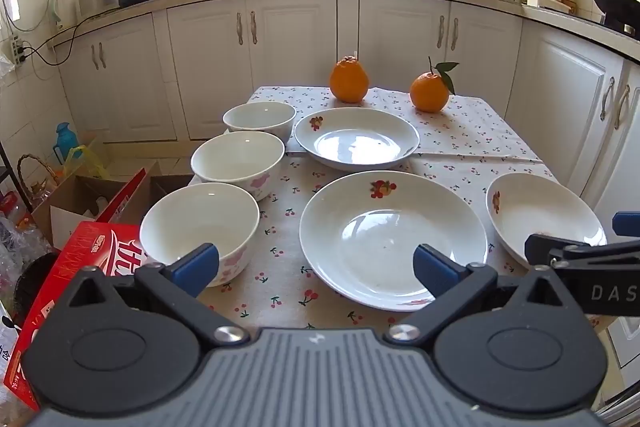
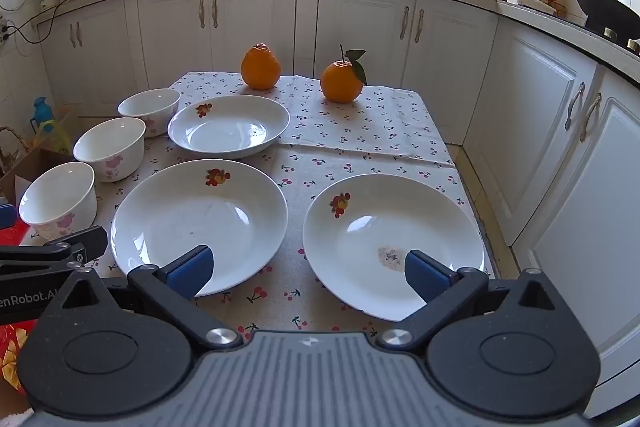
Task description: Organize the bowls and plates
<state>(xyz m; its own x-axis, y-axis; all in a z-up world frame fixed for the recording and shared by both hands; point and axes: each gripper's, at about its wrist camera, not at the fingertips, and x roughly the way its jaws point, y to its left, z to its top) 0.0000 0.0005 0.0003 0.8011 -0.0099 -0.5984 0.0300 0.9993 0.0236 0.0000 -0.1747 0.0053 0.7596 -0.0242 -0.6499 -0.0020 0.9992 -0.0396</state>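
white bowls with pink flowers: 3 [image 1: 259, 117] [image 1: 237, 159] [image 1: 200, 223] | white deep plates with fruit motif: 3 [image 1: 357, 139] [image 1: 393, 239] [image 1: 544, 215] | oranges: 2 [image 1: 349, 79] [image 1: 429, 93] | cherry-print tablecloth: 1 [image 1: 480, 147]

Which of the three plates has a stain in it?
The near right plate, by the table's right edge. It has a greyish smudge in its well; the near middle plate and the far plate look clean.

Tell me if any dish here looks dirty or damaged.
The right-hand plate has a greyish, speckled smudge in its well, near its front edge; the other plates and bowls look clean. No chips or cracks show.
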